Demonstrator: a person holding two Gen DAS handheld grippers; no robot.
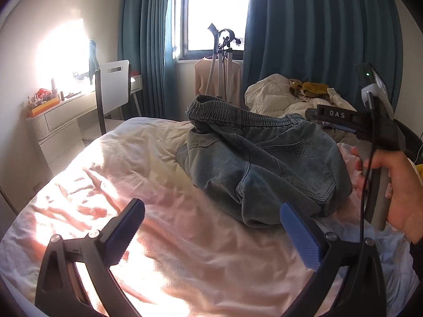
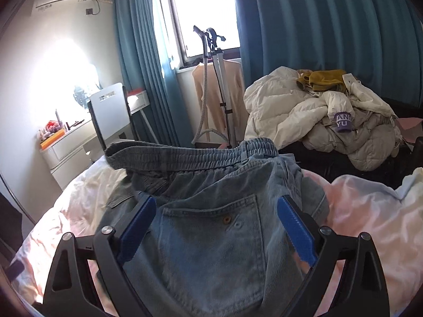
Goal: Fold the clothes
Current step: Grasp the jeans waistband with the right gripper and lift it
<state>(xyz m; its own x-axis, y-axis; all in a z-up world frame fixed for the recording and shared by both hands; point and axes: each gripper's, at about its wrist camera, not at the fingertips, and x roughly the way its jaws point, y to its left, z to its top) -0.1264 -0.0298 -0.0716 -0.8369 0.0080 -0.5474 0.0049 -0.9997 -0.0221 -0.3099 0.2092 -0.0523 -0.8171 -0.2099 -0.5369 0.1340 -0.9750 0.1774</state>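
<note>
A pair of light blue jeans (image 1: 264,163) lies bunched on the pink-white bed sheet (image 1: 158,211), elastic waistband raised at the far end. My left gripper (image 1: 211,227) is open and empty, above the sheet just left of the jeans. My right gripper (image 2: 215,224) is open, its jaws spread either side of the jeans' (image 2: 211,237) back pocket, just above the fabric. The right gripper's body and the hand holding it show at the right of the left wrist view (image 1: 375,132).
A heap of cream jackets and a mustard garment (image 2: 317,111) lies at the far right. A garment steamer stand (image 2: 219,84) with a peach top stands by the window. A white chair (image 2: 111,113) and dresser (image 2: 68,148) are at the left. Blue curtains hang behind.
</note>
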